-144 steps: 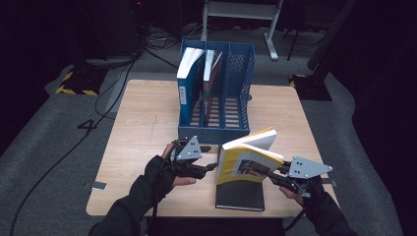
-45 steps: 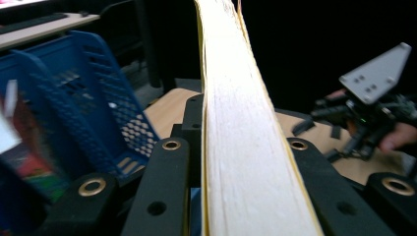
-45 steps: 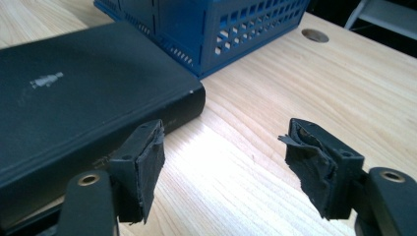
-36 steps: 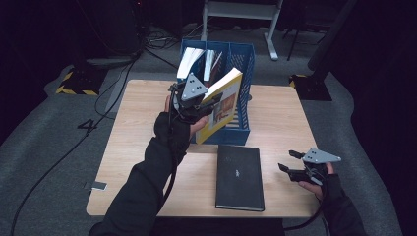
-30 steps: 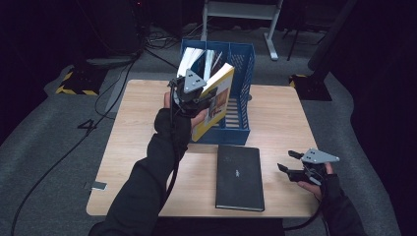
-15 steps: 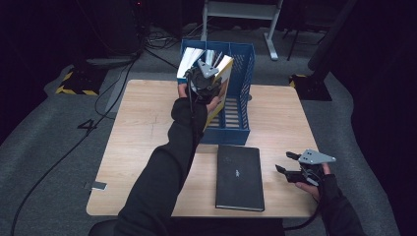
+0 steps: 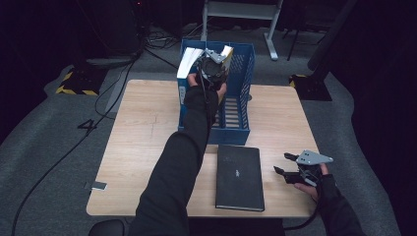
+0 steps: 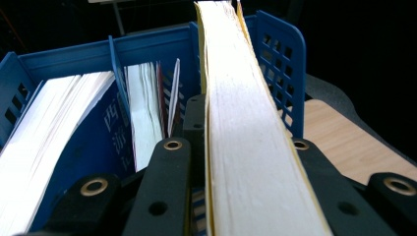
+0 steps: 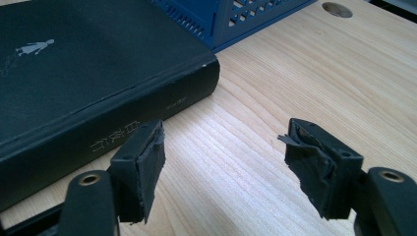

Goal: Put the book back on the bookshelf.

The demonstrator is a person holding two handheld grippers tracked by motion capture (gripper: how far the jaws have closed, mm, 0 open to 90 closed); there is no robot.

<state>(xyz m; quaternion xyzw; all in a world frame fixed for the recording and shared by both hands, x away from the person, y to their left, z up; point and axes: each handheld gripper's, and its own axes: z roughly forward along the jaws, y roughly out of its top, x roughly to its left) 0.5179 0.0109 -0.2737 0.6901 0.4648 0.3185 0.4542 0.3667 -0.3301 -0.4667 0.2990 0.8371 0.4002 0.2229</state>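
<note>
Left gripper (image 7: 215,63) pinching the yellow-covered paperback book (image 8: 246,147) over the blue plastic file rack (image 7: 243,93); next it needs lowering into the free slot. Right gripper (image 9: 226,162) spread, idle.

Pale wooden table (image 9: 305,88), matt, fine straight grain, smooth. Blue plastic file rack (image 7: 244,78), slightly glossy, walls pierced in a lattice. Yellow-covered book (image 8: 246,147): cream paper page edges, matt, faintly ribbed. White-paged books (image 8: 44,128) in the rack: matt paper edges, one blue cover with a soft sheen. Black book (image 9: 83,64): matt cover, lightly textured, worn pale along the edge. Left gripper (image 8: 231,162): smooth black plastic jaws with brass-coloured metal eyelets. Right gripper (image 9: 223,157): rough, frayed black pads, matt. Grey floor carpet (image 7: 49,132), coarse.
</note>
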